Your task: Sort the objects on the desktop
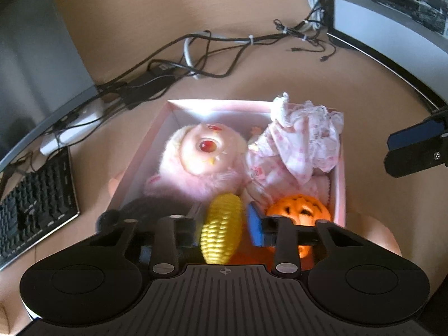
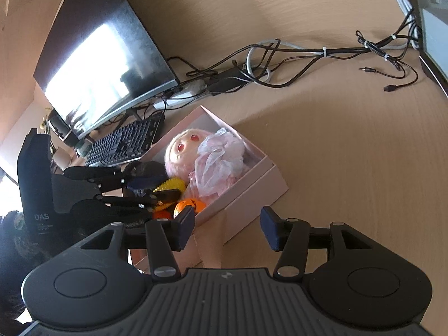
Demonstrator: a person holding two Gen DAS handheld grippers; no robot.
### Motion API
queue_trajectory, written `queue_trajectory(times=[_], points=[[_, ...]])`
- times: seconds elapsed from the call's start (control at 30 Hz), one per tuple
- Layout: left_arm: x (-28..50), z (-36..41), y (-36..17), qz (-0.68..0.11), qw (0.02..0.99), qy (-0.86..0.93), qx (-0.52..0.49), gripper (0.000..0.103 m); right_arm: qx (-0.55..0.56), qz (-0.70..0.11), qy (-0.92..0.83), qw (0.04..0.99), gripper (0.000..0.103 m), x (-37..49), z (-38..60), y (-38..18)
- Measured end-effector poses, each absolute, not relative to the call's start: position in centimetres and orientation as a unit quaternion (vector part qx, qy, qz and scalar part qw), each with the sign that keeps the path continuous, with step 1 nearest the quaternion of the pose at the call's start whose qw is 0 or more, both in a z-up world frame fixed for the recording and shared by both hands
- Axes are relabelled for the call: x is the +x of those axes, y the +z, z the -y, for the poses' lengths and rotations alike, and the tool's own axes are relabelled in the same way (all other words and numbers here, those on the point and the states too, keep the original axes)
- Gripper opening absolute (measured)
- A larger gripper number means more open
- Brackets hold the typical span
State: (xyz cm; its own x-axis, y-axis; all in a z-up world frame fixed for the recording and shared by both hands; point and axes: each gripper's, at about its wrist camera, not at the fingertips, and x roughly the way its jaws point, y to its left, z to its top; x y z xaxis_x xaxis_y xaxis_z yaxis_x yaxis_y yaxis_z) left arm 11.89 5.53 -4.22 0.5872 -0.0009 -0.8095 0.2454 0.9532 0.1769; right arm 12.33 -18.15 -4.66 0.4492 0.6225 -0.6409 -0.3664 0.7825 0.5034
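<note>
One yellow corn toy (image 1: 221, 228) — upright lengthwise.

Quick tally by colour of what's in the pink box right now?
Pink: 1, the plush doll in its lacy dress
Yellow: 1, the corn toy
Orange: 1, the pumpkin ball
Black: 1, a dark item, unclear
Total: 4

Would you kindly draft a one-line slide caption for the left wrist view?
Left gripper straddles a yellow corn toy over a pink box holding a plush doll and orange pumpkin.
</note>
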Motion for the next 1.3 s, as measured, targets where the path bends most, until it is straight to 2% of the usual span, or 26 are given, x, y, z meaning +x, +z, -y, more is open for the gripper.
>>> queue_trajectory(times=[0.27,0.53,0.63,0.8,0.97,1.17,1.23,1.3], points=[[12.2,-8.2,-1.7,-0.468,0.882,-0.061,0.009,0.032,0.178,-0.434,0.292,0.833,0.052,12.7,19.0,-5.9],[13.2,-7.4,-1.7,-0.52,0.85,-0.077,0.046,0.032,0.192,-0.436,0.296,0.828,0.053,13.2,19.4,-6.5],[14.3,-8.0,-2.5,-0.547,0.835,-0.06,-0.003,0.032,0.199,-0.435,0.297,0.827,0.053,13.2,19.4,-6.7],[14.8,-8.9,-2.4,-0.543,0.837,-0.04,-0.055,0.034,0.207,-0.434,0.29,0.827,0.053,12.9,19.9,-7.1],[13.6,-9.3,-1.0,-0.514,0.856,-0.036,-0.05,0.044,0.204,-0.433,0.282,0.832,0.053,12.8,20.4,-7.0],[10.3,-8.9,0.3,-0.469,0.883,-0.025,0.006,0.07,0.157,-0.42,0.295,0.844,0.053,13.1,18.9,-5.5],[9.2,-9.1,0.5,-0.453,0.891,-0.015,0.016,0.083,0.135,-0.416,0.307,0.845,0.053,13.3,17.8,-4.8],[8.4,-9.8,0.6,-0.441,0.897,0.001,0.01,0.09,0.109,-0.415,0.321,0.844,0.053,13.5,16.2,-4.1]])
